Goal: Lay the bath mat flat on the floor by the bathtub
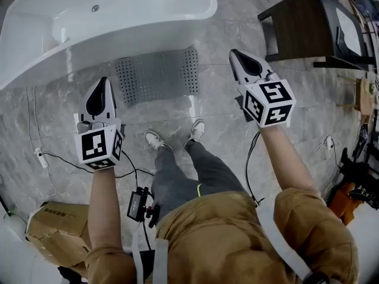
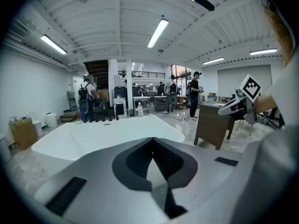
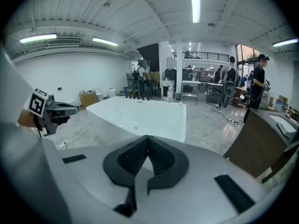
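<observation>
The grey perforated bath mat [image 1: 157, 74] lies flat on the marble floor, right against the white bathtub [image 1: 136, 37]. I hold both grippers up above the floor, well apart from the mat. My left gripper [image 1: 104, 80] hangs near the mat's left end, jaws shut and empty. My right gripper [image 1: 233, 52] hangs just past the mat's right end, also shut on nothing. In the left gripper view the closed tips [image 2: 152, 139] point over the tub [image 2: 93, 134]. In the right gripper view the closed tips [image 3: 147, 137] face the tub [image 3: 140, 115].
A dark wooden table [image 1: 308, 25] stands at the far right. A cardboard box [image 1: 56, 223] sits at the lower left, with cables [image 1: 59, 158] trailing over the floor. My shoes [image 1: 155, 139] stand just before the mat. Several people stand far back in the hall.
</observation>
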Tool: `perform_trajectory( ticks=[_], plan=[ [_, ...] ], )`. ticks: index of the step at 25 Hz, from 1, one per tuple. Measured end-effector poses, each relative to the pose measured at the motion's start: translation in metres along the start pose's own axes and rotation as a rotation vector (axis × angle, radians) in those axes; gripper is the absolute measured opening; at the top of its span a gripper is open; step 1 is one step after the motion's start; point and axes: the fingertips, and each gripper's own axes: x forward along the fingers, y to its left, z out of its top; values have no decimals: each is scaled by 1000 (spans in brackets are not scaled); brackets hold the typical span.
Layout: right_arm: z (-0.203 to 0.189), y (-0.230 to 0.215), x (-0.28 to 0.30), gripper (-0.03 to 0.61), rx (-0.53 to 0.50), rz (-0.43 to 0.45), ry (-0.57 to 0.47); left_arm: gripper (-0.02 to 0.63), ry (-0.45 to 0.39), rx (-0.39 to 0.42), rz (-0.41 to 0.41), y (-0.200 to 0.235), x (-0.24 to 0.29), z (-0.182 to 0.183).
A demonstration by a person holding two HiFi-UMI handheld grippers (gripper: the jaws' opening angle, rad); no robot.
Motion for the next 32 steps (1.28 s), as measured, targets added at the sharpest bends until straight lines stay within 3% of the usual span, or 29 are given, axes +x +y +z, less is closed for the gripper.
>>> perform_trajectory(
  ticks=[12, 18, 32],
  plan=[
    [73, 3, -51, 5, 59, 2, -146, 5, -135, 82, 32, 15, -62, 95],
    [97, 2, -87, 5, 62, -14, -196, 5, -186, 14, 97, 33, -101, 137],
    [159, 21, -175, 6, -10, -74, -314, 5, -314, 76, 158, 41, -185, 212]
  ],
)
